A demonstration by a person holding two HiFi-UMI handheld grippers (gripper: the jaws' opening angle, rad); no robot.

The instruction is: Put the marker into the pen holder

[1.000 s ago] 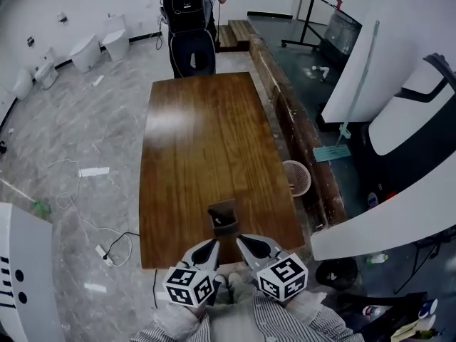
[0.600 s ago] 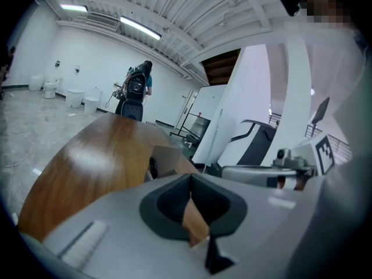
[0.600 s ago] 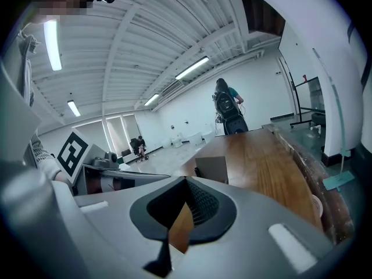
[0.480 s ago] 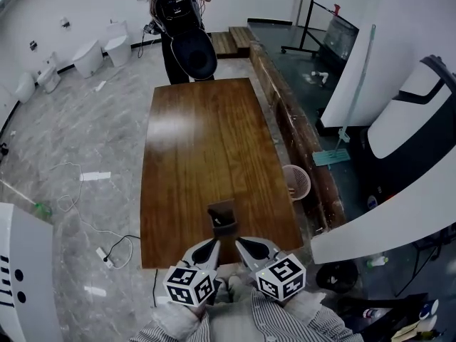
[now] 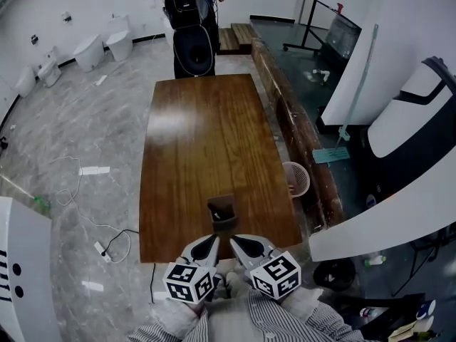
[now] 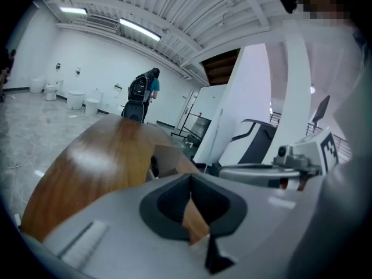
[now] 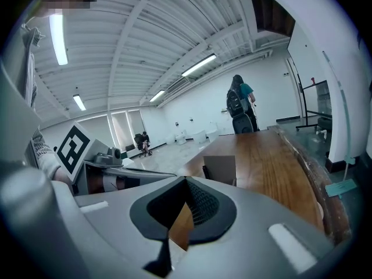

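Note:
The brown pen holder (image 5: 222,210) stands on the wooden table (image 5: 192,141) near its front edge. Its opening is dark, and a black marker-like shape (image 6: 153,166) shows at its side; the same shape (image 7: 204,172) appears in the right gripper view against the holder (image 7: 221,168). My left gripper (image 5: 211,242) and right gripper (image 5: 235,241) sit side by side just short of the holder, over the table's edge. Both are shut with nothing between their jaws. Their tips (image 6: 190,179) (image 7: 186,181) point at the holder (image 6: 168,160).
A person with a black backpack (image 5: 187,6) stands at the table's far end beside a dark chair (image 5: 194,48). A long wooden bench (image 5: 299,130) runs along the table's right side, with a white basket (image 5: 296,178) by it. Cables (image 5: 100,237) lie on the floor to the left.
The two grippers stay shut and have drawn back slightly from the holder. The person at the far end has shifted about. The view has moved a little.

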